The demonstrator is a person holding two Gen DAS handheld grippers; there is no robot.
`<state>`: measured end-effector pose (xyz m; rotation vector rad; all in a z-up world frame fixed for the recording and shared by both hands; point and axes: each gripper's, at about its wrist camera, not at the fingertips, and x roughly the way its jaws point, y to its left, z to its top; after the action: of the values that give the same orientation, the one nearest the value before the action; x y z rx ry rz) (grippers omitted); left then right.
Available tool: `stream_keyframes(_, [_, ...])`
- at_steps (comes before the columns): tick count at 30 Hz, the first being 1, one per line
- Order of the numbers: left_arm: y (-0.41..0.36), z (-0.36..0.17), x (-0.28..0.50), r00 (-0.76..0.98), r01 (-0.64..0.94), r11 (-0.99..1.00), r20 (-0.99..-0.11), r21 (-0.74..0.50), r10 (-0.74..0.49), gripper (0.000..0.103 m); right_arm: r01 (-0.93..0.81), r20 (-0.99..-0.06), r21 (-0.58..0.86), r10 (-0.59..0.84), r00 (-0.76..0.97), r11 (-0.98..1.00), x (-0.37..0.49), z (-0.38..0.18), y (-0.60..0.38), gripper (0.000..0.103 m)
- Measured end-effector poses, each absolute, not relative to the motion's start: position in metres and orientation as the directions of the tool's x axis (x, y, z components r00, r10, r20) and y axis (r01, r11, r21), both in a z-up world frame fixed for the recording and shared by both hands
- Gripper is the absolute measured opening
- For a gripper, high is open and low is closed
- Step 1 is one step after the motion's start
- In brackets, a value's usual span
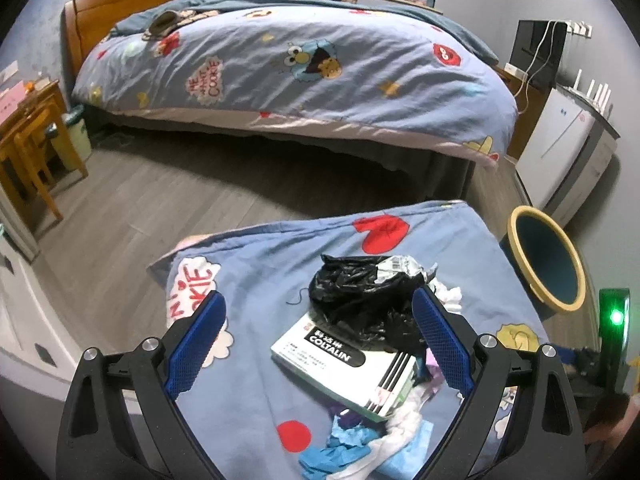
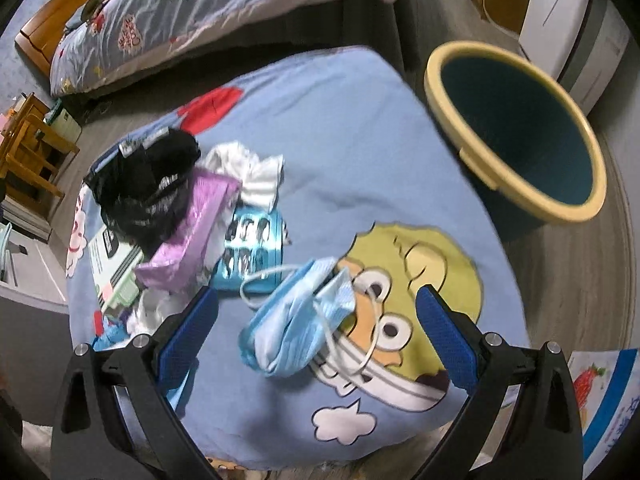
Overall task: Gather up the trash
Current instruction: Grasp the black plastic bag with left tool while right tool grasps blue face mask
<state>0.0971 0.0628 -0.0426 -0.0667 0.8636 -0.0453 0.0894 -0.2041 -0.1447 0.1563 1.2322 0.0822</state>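
Trash lies on a blue cartoon cloth (image 1: pixel 260 280) covering a low surface. In the left wrist view my left gripper (image 1: pixel 318 322) is open above a black plastic bag (image 1: pixel 360 296) and a white COLTALIN box (image 1: pixel 344 364), with blue and white tissues (image 1: pixel 360 444) nearer. In the right wrist view my right gripper (image 2: pixel 318 312) is open around a crumpled blue face mask (image 2: pixel 296 328), apart from it. Further left lie a blue blister pack (image 2: pixel 252 252), a purple wrapper (image 2: pixel 192 224), white tissue (image 2: pixel 256 176) and the black bag (image 2: pixel 148 188). A teal bin with a yellow rim (image 2: pixel 516 136) stands to the right.
A bed with a blue cartoon duvet (image 1: pixel 300 68) stands across the grey wood floor (image 1: pixel 160 200). A wooden table and chair (image 1: pixel 28 140) are at the left. A white cabinet (image 1: pixel 560 148) stands at the right. The bin (image 1: pixel 548 256) stands beside the cloth's right edge.
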Motion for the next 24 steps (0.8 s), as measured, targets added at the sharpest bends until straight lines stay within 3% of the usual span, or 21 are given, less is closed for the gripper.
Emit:
stream_keyframes(2, [0.058, -0.047, 0.101, 0.640, 0.023, 0.998, -0.765, -0.066, -0.066, 0.094, 0.010, -0.938, 0.173, 0.161, 0.306, 0.985, 0.088, -0.150, -0.201, 0.097])
stream_keyframes(3, [0.056, -0.049, 0.103, 0.636, 0.030, 0.998, -0.769, -0.058, -0.064, 0.094, -0.002, -0.944, 0.175, 0.169, 0.284, 0.985, 0.087, -0.154, -0.199, 0.091])
stream_keyframes(5, [0.050, -0.054, 0.108, 0.628, 0.048, 0.998, -0.776, -0.041, -0.062, 0.094, -0.026, -0.954, 0.163, 0.164, 0.252, 0.986, 0.087, -0.160, -0.195, 0.072])
stream_keyframes(7, [0.043, -0.058, 0.112, 0.619, 0.066, 0.998, -0.783, -0.023, -0.060, 0.094, -0.041, -0.959, 0.167, 0.172, 0.227, 0.985, 0.088, -0.163, -0.194, 0.038])
stream_keyframes(10, [0.031, -0.068, 0.118, 0.601, 0.108, 0.994, -0.797, 0.014, -0.054, 0.094, -0.048, -0.954, 0.180, 0.186, 0.235, 0.983, 0.090, -0.158, -0.196, 0.022])
stream_keyframes(19, [-0.003, -0.108, 0.145, 0.549, 0.213, 0.967, -0.836, 0.141, 0.000, 0.093, -0.019, -0.912, 0.281, 0.274, 0.306, 0.959, 0.108, -0.135, -0.214, 0.021])
stream_keyframes(20, [-0.006, -0.111, 0.148, 0.546, 0.224, 0.964, -0.838, 0.142, -0.003, 0.089, -0.018, -0.907, 0.293, 0.284, 0.312, 0.956, 0.111, -0.133, -0.216, 0.021])
stream_keyframes(22, [-0.010, -0.114, 0.152, 0.533, 0.243, 0.960, -0.846, 0.141, -0.011, 0.072, -0.017, -0.900, 0.308, 0.297, 0.318, 0.951, 0.114, -0.132, -0.216, 0.021])
stream_keyframes(24, [-0.012, -0.117, 0.155, 0.515, 0.257, 0.956, -0.857, 0.142, -0.011, 0.046, -0.014, -0.894, 0.323, 0.309, 0.325, 0.946, 0.119, -0.129, -0.217, 0.021])
